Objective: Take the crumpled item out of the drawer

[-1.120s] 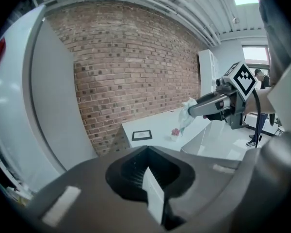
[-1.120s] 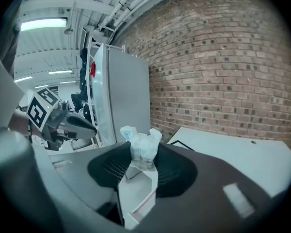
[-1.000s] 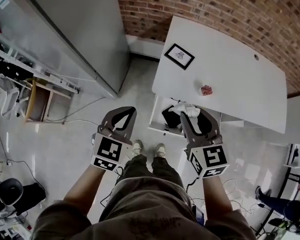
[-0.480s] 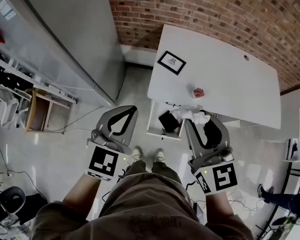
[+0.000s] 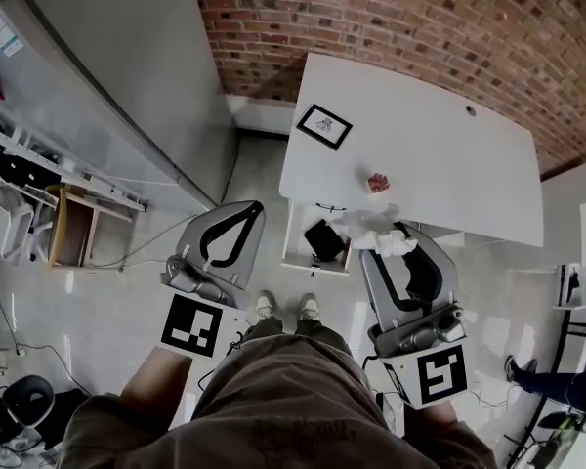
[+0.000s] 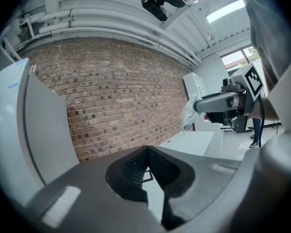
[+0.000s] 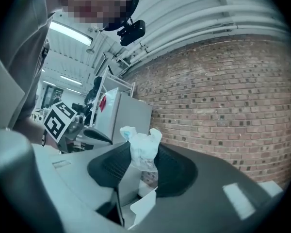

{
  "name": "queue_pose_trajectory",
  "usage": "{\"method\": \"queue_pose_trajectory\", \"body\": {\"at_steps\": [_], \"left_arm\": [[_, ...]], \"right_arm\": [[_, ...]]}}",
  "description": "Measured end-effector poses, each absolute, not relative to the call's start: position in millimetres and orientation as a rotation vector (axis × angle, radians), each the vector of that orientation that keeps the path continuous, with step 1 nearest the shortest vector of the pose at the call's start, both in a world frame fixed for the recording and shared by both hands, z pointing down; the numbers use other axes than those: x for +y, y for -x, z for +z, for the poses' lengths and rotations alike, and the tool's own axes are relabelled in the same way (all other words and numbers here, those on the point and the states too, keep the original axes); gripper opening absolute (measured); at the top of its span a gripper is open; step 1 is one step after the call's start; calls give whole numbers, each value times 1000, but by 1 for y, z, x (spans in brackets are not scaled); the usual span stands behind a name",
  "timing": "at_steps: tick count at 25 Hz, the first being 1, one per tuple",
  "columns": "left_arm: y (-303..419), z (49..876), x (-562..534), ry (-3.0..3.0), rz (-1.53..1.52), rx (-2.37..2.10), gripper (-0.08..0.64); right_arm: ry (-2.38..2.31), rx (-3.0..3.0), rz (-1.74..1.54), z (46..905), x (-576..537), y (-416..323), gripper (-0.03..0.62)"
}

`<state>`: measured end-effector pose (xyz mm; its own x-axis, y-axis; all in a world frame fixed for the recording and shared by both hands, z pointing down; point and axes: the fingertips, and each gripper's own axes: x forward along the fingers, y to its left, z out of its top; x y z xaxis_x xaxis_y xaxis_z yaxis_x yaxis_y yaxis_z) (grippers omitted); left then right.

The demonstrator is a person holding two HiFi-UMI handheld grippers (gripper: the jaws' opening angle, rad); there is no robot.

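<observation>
The drawer stands pulled out from under the near edge of the white tabletop, its front toward the person's shoes, which stand just before it on the floor. To the drawer's left the floor lies open as far as the grey cabinet; behind the drawer the tabletop runs back to the brick wall. A black object lies inside the drawer. The right gripper reaches in over the drawer's right end, held about level, its fingers clamped on the crumpled item, a white wad that sticks up above the fingertips. From the head view the crumpled item sits over the drawer's right rear corner, overlapping the tabletop's near edge. The left gripper hangs in the open air left of the drawer, well apart from it, tipped slightly downward toward the wall, its fingers closed tip to tip with nothing between them.
</observation>
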<state>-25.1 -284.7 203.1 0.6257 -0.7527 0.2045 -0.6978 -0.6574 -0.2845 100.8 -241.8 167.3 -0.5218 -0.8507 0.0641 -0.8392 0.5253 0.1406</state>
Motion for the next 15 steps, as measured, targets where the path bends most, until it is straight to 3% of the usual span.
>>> {"method": "queue_pose_trajectory", "body": {"at_steps": [15], "left_arm": [[34,195,-278,2662,-428,1234,1]], "right_arm": [[-1465,-2629,-127,172,-240,-97,179]]}}
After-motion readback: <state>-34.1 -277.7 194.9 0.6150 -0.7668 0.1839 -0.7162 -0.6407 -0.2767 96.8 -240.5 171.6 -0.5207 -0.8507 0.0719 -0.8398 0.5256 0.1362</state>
